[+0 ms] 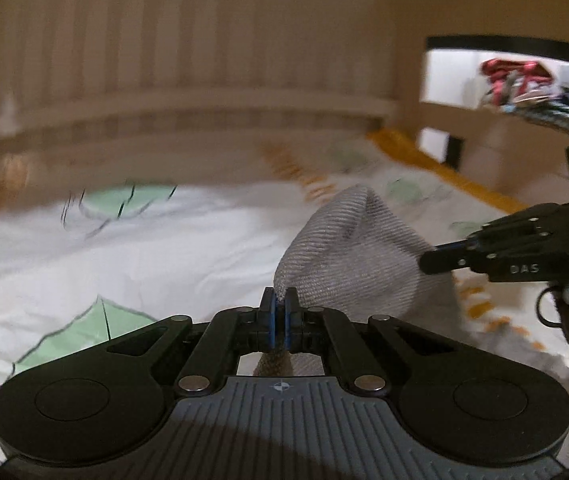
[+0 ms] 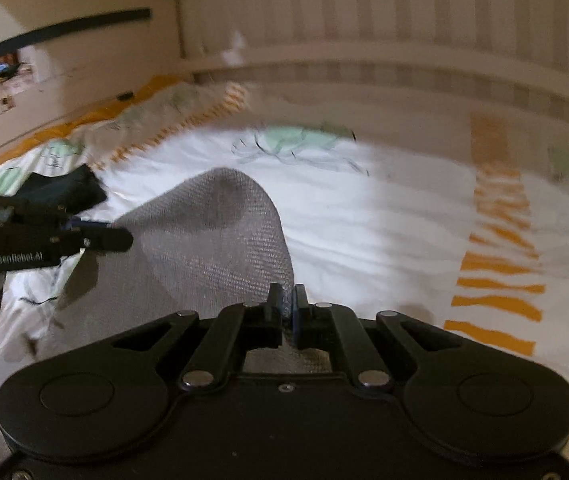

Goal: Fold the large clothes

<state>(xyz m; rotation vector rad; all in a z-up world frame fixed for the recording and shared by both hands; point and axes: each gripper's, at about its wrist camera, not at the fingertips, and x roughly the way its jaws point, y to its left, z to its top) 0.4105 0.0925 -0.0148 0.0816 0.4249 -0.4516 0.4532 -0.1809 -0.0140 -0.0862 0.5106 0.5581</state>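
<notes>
The grey knitted garment (image 1: 348, 252) hangs slack between left claw (image 1: 280, 312) and right claw (image 2: 287, 312), both clamped on its edge above the bed (image 2: 364, 220), so drawing them evenly apart should tauten it before folding.

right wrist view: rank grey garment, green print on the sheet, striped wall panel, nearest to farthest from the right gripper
1. Grey garment: pinched in the right gripper, bulging up to the left.
2. Green print: on the white sheet, straight ahead past the garment.
3. Striped wall panel: beyond the bed's far edge, across the top of the view.
</notes>
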